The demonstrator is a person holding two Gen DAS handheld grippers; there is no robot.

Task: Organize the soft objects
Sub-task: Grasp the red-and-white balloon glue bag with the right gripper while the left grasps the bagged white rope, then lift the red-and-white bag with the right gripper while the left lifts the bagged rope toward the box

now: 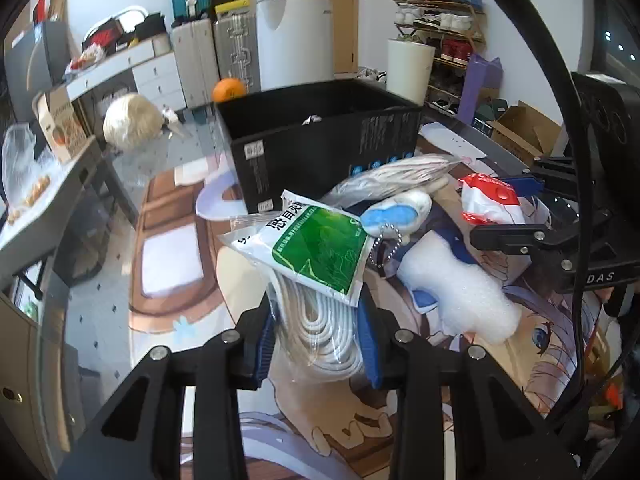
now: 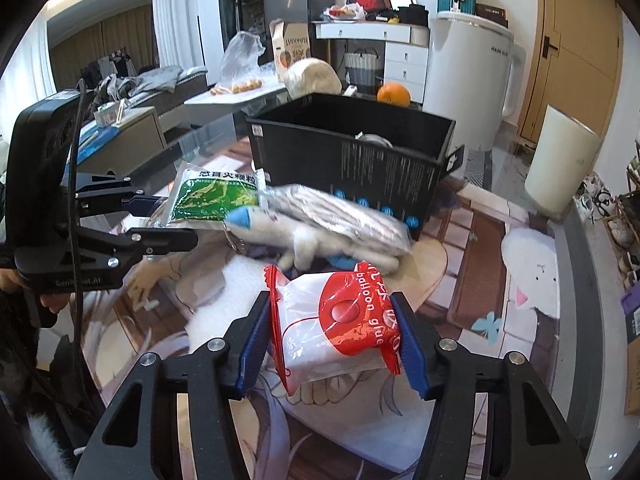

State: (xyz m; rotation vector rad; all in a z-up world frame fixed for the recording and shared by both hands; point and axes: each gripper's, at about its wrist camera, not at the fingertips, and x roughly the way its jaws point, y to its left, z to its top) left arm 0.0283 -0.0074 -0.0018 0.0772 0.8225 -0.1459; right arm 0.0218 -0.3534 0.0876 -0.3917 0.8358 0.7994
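My left gripper (image 1: 316, 314) is shut on a clear bag of coiled white cord (image 1: 324, 332), with a green-and-white sachet (image 1: 320, 252) at the bag's top. In the right wrist view that sachet (image 2: 216, 196) hangs left of the black box (image 2: 352, 160). My right gripper (image 2: 330, 308) is shut on a red-and-white plastic bag (image 2: 340, 332), its blue pads pressing both sides. On the printed mat in front of the black box (image 1: 320, 148) lie a white plush with a blue patch and bead chain (image 1: 396, 212), a bag of pale striped fabric (image 1: 400, 176) and white foam (image 1: 460, 288).
An orange (image 1: 229, 89) sits behind the box, beside a cream fluffy ball (image 1: 132, 120). A white appliance (image 1: 294, 36) and a white bin (image 1: 410, 68) stand beyond. A side table (image 1: 44, 200) with snacks is at left, a shoe rack (image 1: 444, 24) far right.
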